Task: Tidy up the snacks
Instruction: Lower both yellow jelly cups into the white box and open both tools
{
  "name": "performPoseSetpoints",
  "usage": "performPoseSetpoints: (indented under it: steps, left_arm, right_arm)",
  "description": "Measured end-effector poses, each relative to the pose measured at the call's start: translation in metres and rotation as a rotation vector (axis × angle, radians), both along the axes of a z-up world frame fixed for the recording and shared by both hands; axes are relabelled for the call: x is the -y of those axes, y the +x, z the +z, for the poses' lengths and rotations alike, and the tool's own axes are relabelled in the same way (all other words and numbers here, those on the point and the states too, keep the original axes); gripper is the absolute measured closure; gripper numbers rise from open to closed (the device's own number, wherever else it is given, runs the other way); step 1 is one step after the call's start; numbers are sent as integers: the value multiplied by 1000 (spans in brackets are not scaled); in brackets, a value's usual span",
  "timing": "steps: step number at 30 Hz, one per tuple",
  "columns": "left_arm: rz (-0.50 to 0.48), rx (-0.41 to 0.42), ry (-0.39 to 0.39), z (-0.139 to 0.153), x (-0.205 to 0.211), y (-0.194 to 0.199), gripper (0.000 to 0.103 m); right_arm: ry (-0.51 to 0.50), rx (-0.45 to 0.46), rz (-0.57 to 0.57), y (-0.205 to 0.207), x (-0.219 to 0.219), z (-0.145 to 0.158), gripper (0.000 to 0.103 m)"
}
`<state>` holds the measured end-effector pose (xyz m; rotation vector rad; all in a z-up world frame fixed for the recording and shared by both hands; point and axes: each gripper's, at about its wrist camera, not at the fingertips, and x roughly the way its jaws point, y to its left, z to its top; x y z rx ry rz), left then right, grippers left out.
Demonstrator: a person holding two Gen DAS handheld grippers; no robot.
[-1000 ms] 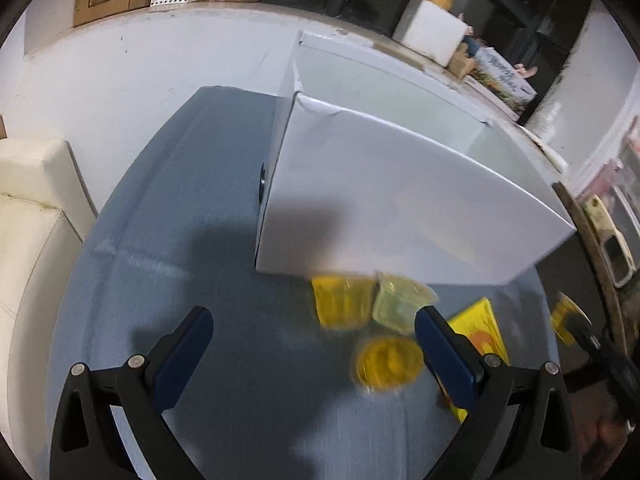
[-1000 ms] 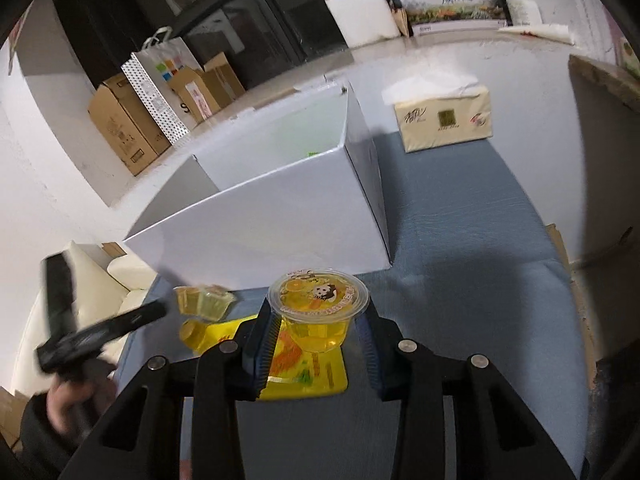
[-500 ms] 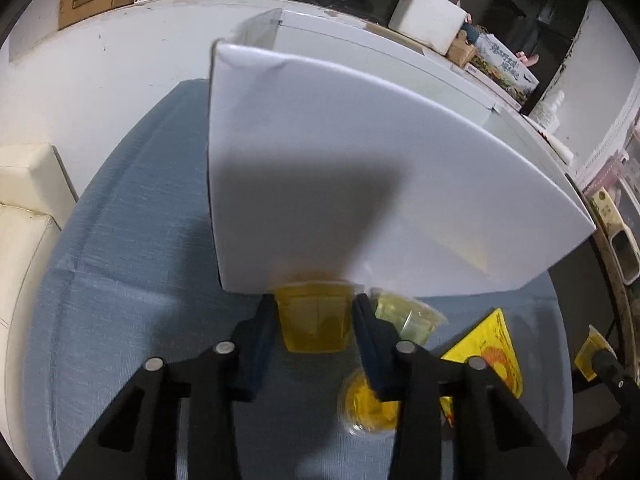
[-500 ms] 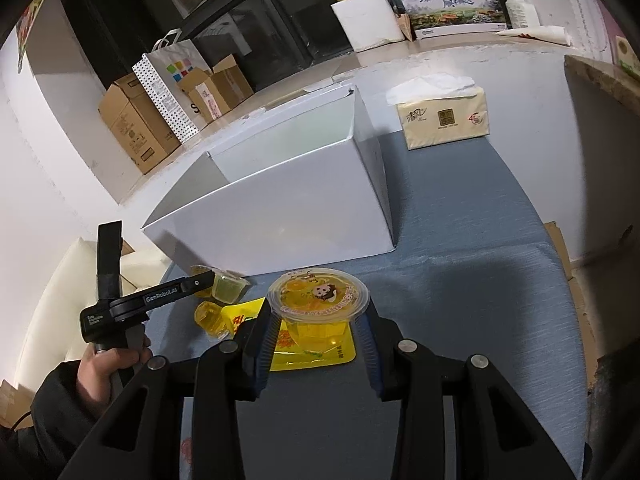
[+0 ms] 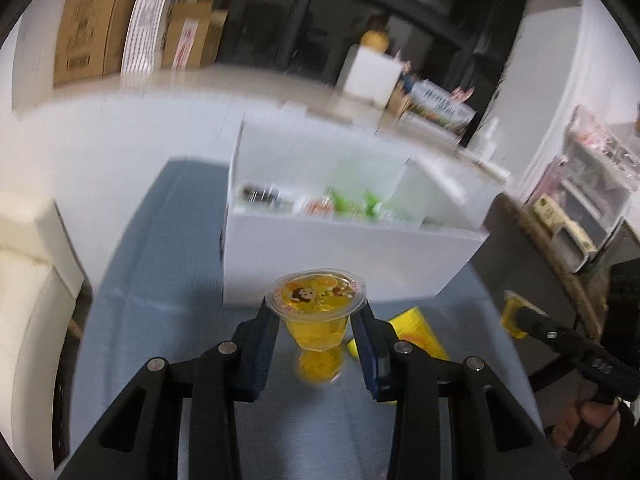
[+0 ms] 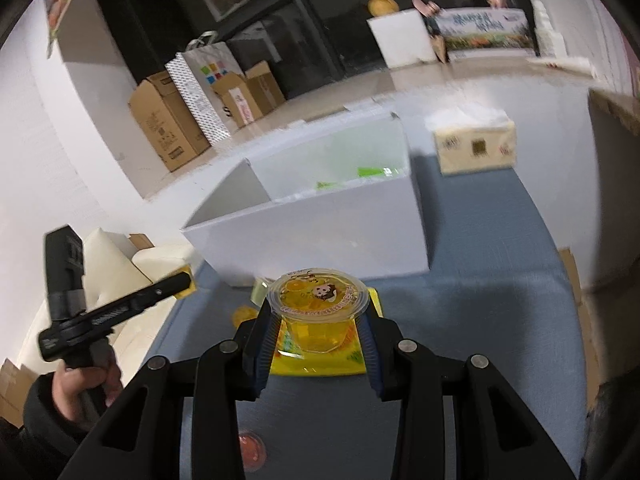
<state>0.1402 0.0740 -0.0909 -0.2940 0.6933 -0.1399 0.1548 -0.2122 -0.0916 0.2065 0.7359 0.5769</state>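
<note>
1. Left claw: matt black plastic arms, silver metal rivets, ribbed blue pads.
2. Left cup: clear glossy plastic, printed film lid, yellow jelly showing through.
3. Right claw: the same matt black plastic and blue pads.
4. Right cup: clear, shiny plastic with a printed film lid.
5. Surface: blue cloth, matt, finely woven.
6. Box: white card, smooth and matt.
7. Packet: glossy yellow wrapper.
8. Tissue pack: soft plastic wrap, slight sheen.
9. Cartons: brown matt cardboard.
10. Sofa: cream, smooth, leather-like.
</note>
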Motion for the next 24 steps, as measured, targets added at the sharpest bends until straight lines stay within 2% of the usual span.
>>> performPoseSetpoints:
  steps: [3,8,10,13,16,19,20,21,22,23,24]
  left_arm:
    - [-23,63,18,31,5,4,62]
    - [-55,92,44,57,10,59,62]
    - [-73,78,63,56,13,86,62]
    - [-92,13,95,45,15,124,62]
    - [-91,-75,95,22,13,156,62]
    - [-94,-134,121,4,15,169,62]
    - [-87,-148,125,0,15,171,61]
    - [-69,-157,133,-3,14,171,58]
    - [-39,-163,149,-5,11,171,53]
    - [-44,-157,146,-5,11,171,50]
    - [-60,-155,140,-5,12,171,43]
  right_arm:
    - [-11,57,21,9,-9,23,62]
    - [-65,132,59,50,-35,59,62]
    - [-88,123,59,79,-44,64,62]
    - [-161,74,40,125,-59,57,62]
    - [-228,19,43,159,-72,37,62]
    - [-295,-45,34,182,-82,14,61]
    - [-303,-64,37,186,-84,9,56]
    - [-304,-80,41,188,-84,4,46]
    - [-294,-74,44,187,-83,1,20]
    - [-282,-58,44,185,-82,2,9]
    - [-275,-49,39,183,-80,2,9]
